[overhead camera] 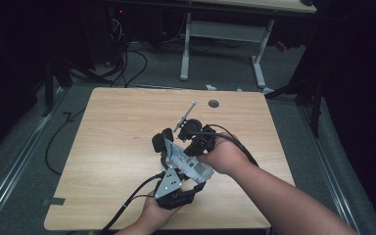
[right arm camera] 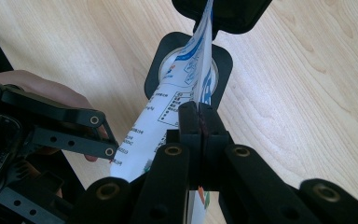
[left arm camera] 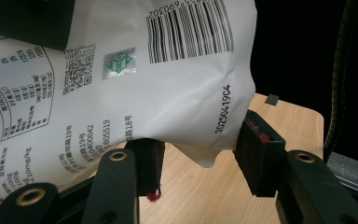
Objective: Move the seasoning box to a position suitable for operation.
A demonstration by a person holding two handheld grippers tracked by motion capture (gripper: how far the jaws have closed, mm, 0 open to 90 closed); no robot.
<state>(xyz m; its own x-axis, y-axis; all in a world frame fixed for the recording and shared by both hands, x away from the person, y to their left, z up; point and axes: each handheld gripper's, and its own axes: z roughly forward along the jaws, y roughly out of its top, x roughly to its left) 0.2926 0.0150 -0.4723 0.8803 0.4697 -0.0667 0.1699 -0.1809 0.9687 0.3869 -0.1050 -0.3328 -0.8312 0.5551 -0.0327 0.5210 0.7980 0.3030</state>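
I pinch the white printed plastic pouch (right arm camera: 177, 100) by its edge in my right gripper (right arm camera: 199, 122), above the round black scale (right arm camera: 221, 63); my left gripper (left arm camera: 198, 154) clasps its lower corner, steadying it.

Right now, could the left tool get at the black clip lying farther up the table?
Probably not freely: the left tool has the white bag between its jaws, the right tool pinches it too, and the clip lies beyond both.

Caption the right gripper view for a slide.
Right gripper pinches the edge of a white printed pouch above a wooden table.
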